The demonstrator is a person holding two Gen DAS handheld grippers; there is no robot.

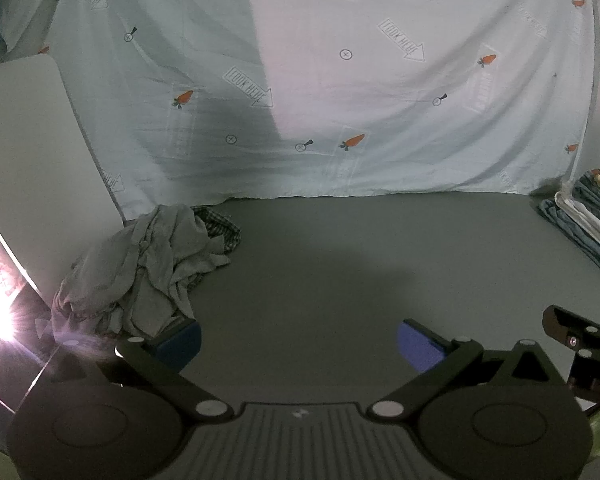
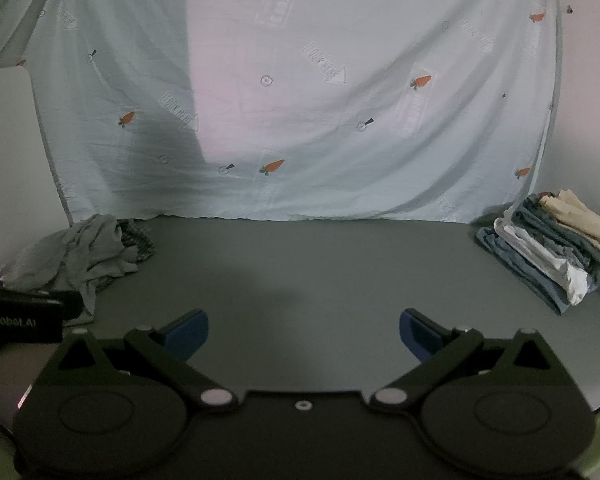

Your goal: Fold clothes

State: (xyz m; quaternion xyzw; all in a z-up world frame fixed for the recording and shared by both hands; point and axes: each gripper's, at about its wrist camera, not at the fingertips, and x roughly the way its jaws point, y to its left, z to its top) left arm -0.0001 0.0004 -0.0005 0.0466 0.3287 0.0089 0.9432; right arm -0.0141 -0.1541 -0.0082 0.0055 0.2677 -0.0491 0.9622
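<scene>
A pale carrot-print sheet (image 2: pixel 300 92) hangs behind the grey tabletop (image 2: pixel 300 272), a white board (image 1: pixel 28 152) at left.

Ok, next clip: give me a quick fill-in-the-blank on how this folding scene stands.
1. Both the left gripper and the right gripper are ____.
2. The crumpled grey garment lies at the table's ____ side.
3. The folded stack has a ____ garment on top.
4. The backdrop sheet is printed with orange ____.

Missing: open; left; beige; carrots
</scene>
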